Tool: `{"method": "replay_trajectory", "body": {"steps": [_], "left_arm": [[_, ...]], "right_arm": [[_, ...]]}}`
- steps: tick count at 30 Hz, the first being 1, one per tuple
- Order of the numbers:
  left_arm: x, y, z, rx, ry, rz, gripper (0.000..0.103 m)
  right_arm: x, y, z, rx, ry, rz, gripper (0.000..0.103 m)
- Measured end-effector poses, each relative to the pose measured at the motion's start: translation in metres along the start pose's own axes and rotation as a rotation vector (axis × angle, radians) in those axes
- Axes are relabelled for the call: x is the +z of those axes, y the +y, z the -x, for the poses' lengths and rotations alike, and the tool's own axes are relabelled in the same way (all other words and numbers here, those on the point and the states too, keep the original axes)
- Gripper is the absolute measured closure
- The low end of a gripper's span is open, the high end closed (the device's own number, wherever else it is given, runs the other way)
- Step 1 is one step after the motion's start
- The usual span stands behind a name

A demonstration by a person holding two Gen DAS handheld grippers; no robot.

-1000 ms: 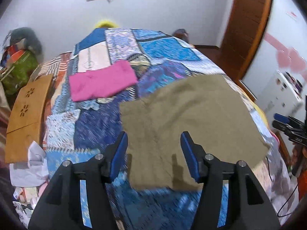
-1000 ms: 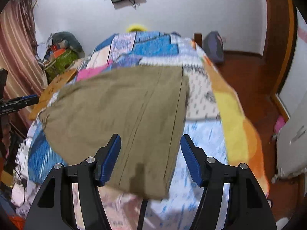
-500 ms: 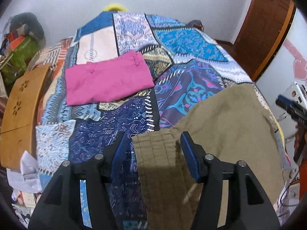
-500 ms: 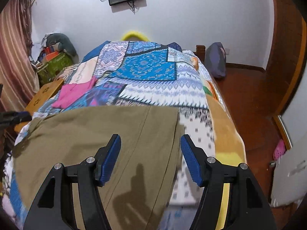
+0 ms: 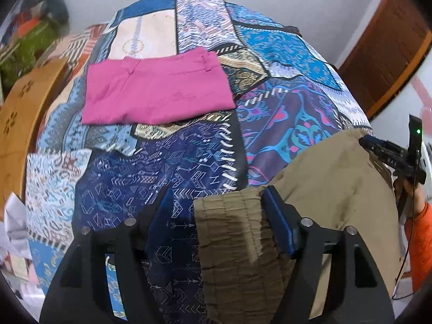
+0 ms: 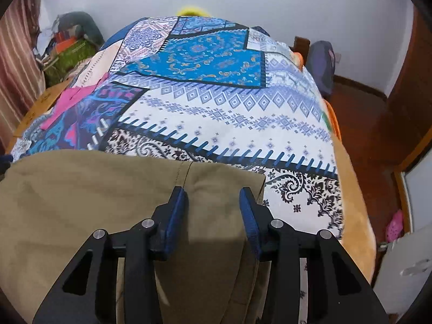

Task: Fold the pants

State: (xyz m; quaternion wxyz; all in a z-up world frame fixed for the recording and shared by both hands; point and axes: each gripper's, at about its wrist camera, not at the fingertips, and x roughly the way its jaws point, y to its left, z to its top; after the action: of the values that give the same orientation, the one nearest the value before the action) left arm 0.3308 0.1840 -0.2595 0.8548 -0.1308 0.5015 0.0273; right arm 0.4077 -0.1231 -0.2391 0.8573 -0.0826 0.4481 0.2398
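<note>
On the bed [image 6: 270, 124], with its patchwork cover, we have the brown pants [image 6: 81, 202] lying at the near edge. Our left gripper [image 5: 213, 210] has its jaws open wide, and the stretchy waistband [image 5: 229, 224] sits between them, close by the right-hand jaw. Our right gripper [image 6: 213, 202] also has its jaws open, with the cloth near the pants' far right corner between them. Neither one pinches the cloth yet, as far as we can see.

We think the step now is to grab both ends so we can fold. To do it well, we should push each gripper down until cloth is deep between the jaws, then squeeze both at the same time. We should take all the layers, not just the top one, and lift both ends evenly so the fold comes out straight.

The folded pink clothes [image 5: 156, 91] lie well apart, farther up the bed, so they are not in our way.

The near part of the pants is hidden under the grippers and cut off at the bottom. We cannot tell how many layers there are, or whether the jaws touch the cloth
</note>
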Motion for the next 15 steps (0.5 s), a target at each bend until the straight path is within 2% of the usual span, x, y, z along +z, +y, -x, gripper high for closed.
{"method": "replay_trajectory", "body": {"steps": [2,8,11,15], "left_arm": [[-0.002,0.002,-0.003,0.009,-0.002,0.014,0.025],[0.000,-0.003,0.002,0.040,-0.011,-0.005,0.025],[0.000,-0.012,0.020,0.089,-0.045,-0.058,0.026],[-0.001,-0.025,0.057,0.126,-0.106,-0.131,0.026]], "right_arm": [[0.000,-0.001,0.001,0.001,0.006,-0.012,0.066],[0.005,0.004,0.006,-0.044,0.045,0.007,0.065],[0.008,0.012,0.024,-0.077,0.028,0.042,0.062],[0.008,0.022,0.065,-0.067,-0.030,0.055,0.062]]}}
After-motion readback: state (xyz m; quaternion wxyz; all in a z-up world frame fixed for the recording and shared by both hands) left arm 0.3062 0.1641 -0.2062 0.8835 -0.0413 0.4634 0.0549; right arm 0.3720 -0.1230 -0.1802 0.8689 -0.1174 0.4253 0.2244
